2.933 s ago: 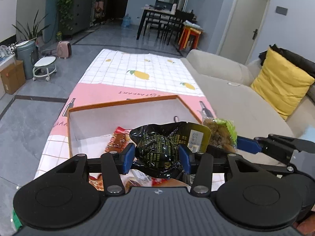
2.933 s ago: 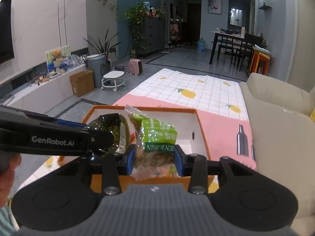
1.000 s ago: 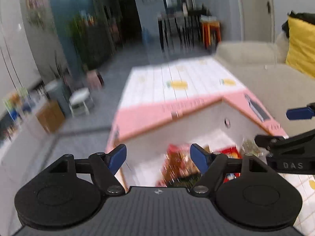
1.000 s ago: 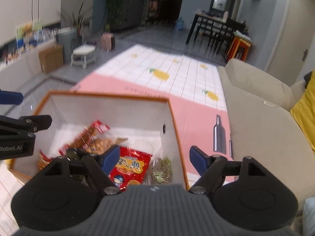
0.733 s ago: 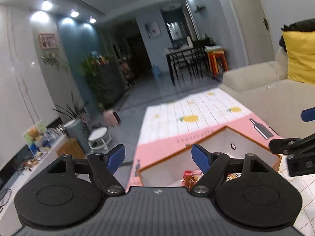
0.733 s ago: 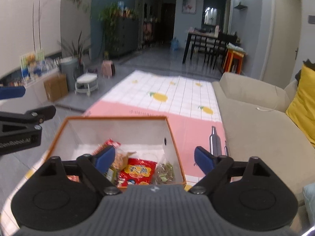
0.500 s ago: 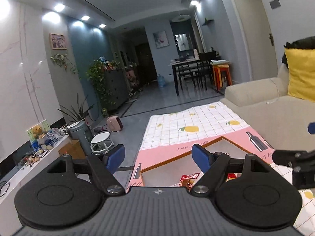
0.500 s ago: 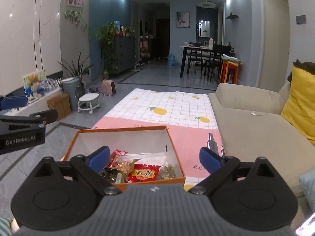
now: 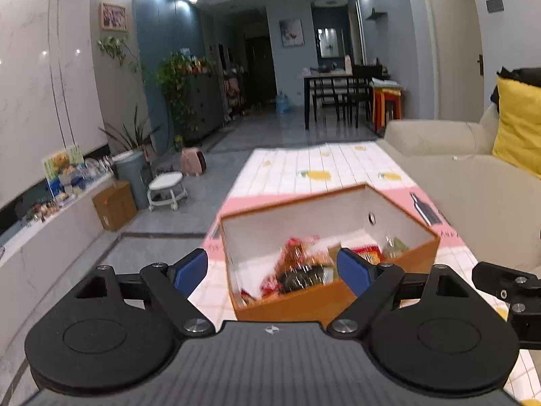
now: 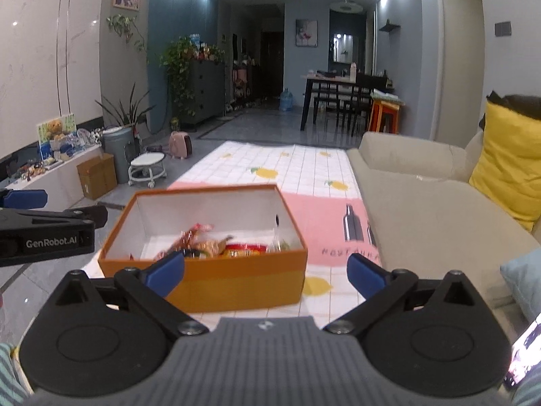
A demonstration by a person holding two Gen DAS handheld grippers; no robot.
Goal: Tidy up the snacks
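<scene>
An orange box [image 10: 216, 275] with white inner walls stands on the checked and pink tablecloth [image 10: 304, 172]. Several snack packets [image 10: 216, 247] lie inside it, also seen as snack packets [image 9: 304, 267] in the left wrist view. My left gripper [image 9: 270, 272] hangs back from the box [image 9: 304, 299], its jaws still opening with nothing gripped between them. My right gripper [image 10: 265, 275] sits nearer than the box's front wall, jaws also opening and holding nothing. The left gripper's side [image 10: 47, 233] shows at the left of the right wrist view.
A beige sofa [image 10: 432, 209] with a yellow cushion [image 10: 507, 155] runs along the right of the table. To the left are grey floor, a cardboard carton [image 10: 96, 176], a white stool [image 10: 147, 167] and a low shelf. A dining table [image 10: 338, 98] stands far back.
Both grippers let go of their snack bags over the box, opened wide and drew back from it. The box now looks smaller and farther away in both views.
</scene>
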